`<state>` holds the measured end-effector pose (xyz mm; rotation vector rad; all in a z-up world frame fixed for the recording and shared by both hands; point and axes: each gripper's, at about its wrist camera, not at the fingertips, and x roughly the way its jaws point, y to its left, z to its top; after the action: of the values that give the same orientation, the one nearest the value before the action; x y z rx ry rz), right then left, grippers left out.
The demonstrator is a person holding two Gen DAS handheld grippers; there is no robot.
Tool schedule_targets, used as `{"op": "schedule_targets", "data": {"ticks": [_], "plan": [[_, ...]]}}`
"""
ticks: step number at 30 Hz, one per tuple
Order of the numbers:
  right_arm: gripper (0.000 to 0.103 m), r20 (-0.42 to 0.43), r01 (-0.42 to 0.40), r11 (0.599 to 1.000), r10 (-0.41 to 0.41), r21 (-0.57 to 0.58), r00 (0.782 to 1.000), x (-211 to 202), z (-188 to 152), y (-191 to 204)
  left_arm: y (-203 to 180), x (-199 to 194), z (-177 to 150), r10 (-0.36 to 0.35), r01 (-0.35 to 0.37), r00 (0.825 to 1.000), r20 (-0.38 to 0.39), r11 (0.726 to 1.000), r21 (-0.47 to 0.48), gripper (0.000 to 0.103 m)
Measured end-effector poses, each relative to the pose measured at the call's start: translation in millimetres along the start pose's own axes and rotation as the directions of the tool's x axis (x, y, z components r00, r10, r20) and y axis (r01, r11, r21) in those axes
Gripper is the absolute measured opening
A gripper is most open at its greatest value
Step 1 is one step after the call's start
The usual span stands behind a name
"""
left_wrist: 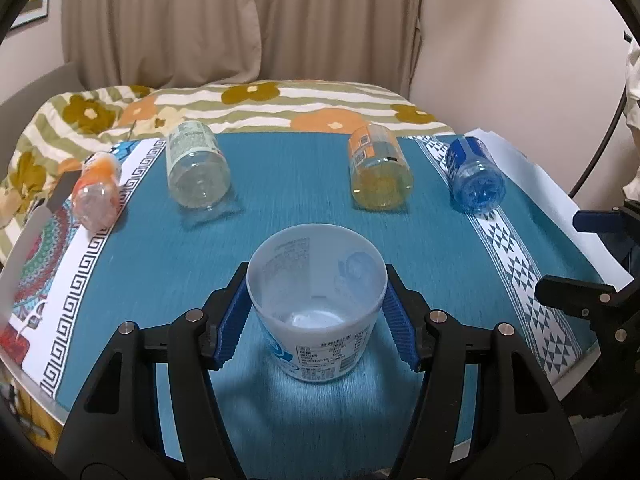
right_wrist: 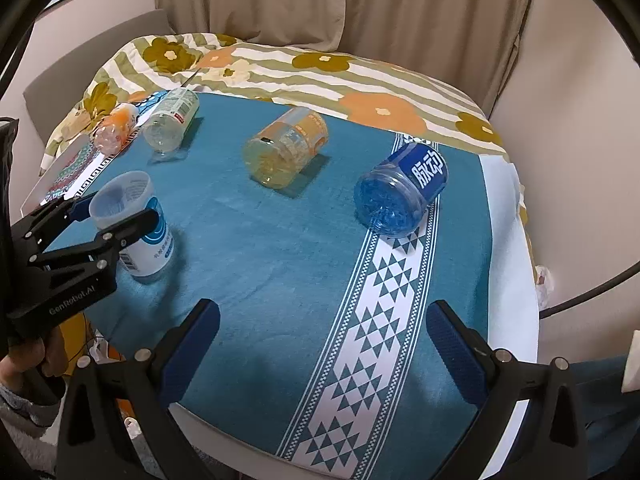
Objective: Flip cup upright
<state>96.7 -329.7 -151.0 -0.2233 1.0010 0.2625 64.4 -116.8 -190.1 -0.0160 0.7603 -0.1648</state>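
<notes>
The left gripper (left_wrist: 316,320) is reaching forward and low over the table, and its two blue ribbed fingers (left_wrist: 230,326) are pressing on both sides of the cup (left_wrist: 316,304), just under the rim. In the right wrist view the same gripper (right_wrist: 110,216) is coming in from the left edge, and the person's hand (right_wrist: 28,364) is holding its handle (only some fingers are showing). The right gripper (right_wrist: 324,344) is hovering apart from it, its jaws are standing wide apart, and nothing is lying between its blue pads (right_wrist: 454,352).
</notes>
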Motion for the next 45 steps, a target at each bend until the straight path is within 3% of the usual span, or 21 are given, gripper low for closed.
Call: {"op": "schedule_targets", "data": {"ticks": [6,10,11,19,26,31,45], "plan": [[0.103,0.01,-0.004,1.0,0.004,0.015,1.0,-4.2,-1.3,2.2,-0.6,1.5,0.0,0.023,-0.022,0.999,-0.023,0.999,0.024,0.068],[0.103,0.014,-0.003,0.999,0.002,0.036,1.0,-7.3,-3.3,1.9,-2.3,2.7,1.1,0.033,-0.031,0.998,-0.046,0.999,0.043,0.094],[0.103,0.015,-0.002,0.999,0.001,0.042,1.0,-8.7,-3.7,1.9,-2.2,0.6,1.5,0.034,-0.032,0.999,-0.038,0.998,0.046,0.097],[0.103,0.049,-0.007,0.994,0.002,0.109,0.999,-29.7,1.3,2.7,4.8,-36.6,26.2,0.039,-0.038,0.999,-0.032,0.998,0.053,0.097],[0.103,0.131,-0.008,0.985,-0.014,0.17,0.991,-83.5,25.5,12.7,22.8,-98.2,65.4,0.064,-0.064,0.998,-0.01,0.997,0.036,0.103],[0.103,0.121,0.023,0.978,-0.049,0.205,0.992,-111.7,36.4,23.8,36.2,-134.1,83.5,0.088,-0.088,0.996,-0.019,0.996,0.027,0.103],[0.103,0.076,0.12,0.942,-0.151,0.314,0.986,-134.2,32.1,47.6,69.6,-159.7,78.7,0.112,-0.112,0.991,-0.075,0.994,0.001,0.103]]}}
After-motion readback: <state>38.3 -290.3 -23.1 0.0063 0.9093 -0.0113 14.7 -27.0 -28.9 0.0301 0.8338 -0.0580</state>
